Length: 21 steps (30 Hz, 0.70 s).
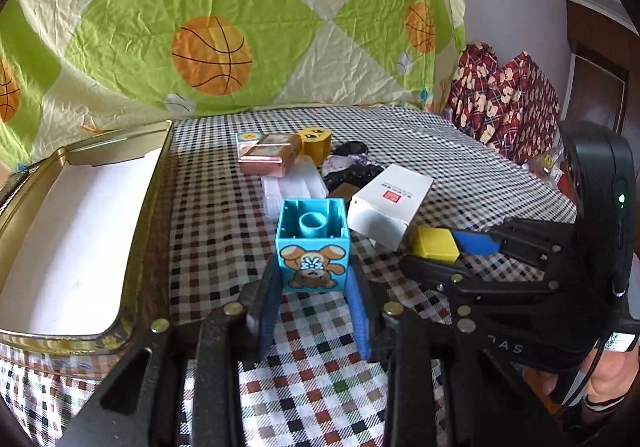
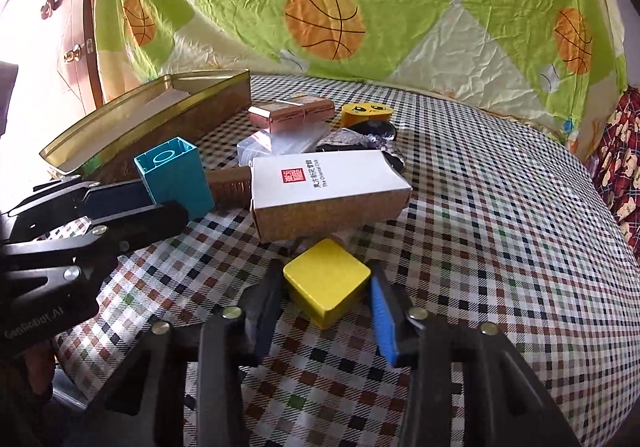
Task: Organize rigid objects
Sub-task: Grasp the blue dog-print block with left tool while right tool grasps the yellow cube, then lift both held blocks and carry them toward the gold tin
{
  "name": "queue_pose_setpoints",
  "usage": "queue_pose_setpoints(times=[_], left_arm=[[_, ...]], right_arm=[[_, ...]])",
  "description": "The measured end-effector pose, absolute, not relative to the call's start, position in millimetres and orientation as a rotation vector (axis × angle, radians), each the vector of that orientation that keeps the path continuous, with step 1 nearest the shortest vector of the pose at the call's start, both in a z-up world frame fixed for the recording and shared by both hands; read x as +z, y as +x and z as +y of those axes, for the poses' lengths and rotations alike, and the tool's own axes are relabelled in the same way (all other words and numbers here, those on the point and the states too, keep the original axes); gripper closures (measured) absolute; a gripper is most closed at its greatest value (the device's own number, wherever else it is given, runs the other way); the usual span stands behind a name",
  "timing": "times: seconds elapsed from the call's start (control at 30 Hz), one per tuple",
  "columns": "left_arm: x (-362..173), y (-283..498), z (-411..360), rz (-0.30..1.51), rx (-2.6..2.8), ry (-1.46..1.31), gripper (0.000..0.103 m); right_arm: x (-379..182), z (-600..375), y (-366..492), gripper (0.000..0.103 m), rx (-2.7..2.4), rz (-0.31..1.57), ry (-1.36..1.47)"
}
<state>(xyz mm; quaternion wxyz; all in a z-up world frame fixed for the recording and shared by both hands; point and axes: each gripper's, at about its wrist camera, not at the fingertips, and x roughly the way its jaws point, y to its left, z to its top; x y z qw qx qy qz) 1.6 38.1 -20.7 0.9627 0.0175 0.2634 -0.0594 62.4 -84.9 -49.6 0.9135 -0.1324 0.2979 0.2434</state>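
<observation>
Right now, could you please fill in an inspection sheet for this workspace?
Surface: checked tablecloth, flat.
Job's things: blue toy block and yellow block gripped; gold tin open, white liner bare.
Clutter: white carton, rose-gold boxes, yellow face box, clear case, dark items piled mid-table.
Grippers: left hand-held gripper shut on blue toy block; right hand-held gripper shut on yellow block.
Cables: black cable by right hand.
Surroundings: basketball-print sheet, red patterned fabric.

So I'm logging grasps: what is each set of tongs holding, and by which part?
Left tongs: blue toy block, by its two side walls. Right tongs: yellow square box, by opposite side edges.
</observation>
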Motion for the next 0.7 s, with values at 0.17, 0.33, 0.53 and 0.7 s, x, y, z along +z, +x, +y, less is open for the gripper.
queue_pose_setpoints(times=[0.17, 0.33, 0.53, 0.7], left_arm=[[-20.3, -3.1, 37.6, 0.501, -0.12, 0.025, 0.073], [-17.7, -4.0, 39.1, 0.478, -0.129, 0.002, 0.073], [-16.9, -7.6, 39.0, 0.451, -0.128, 0.003, 0.073], [-15.8, -9.5, 37.5, 0.404, -0.14, -0.001, 0.073]], right_arm=[[-48.9, -82.2, 53.6, 0.061, 0.5, 0.566, -0.303], [-46.3, -89.0, 50.9, 0.061, 0.511, 0.537, -0.267], [-43.8, -88.2, 47.8, 0.061, 0.504, 0.492, -0.265], [-38.2, -95.2, 44.2, 0.061, 0.516, 0.449, -0.232]])
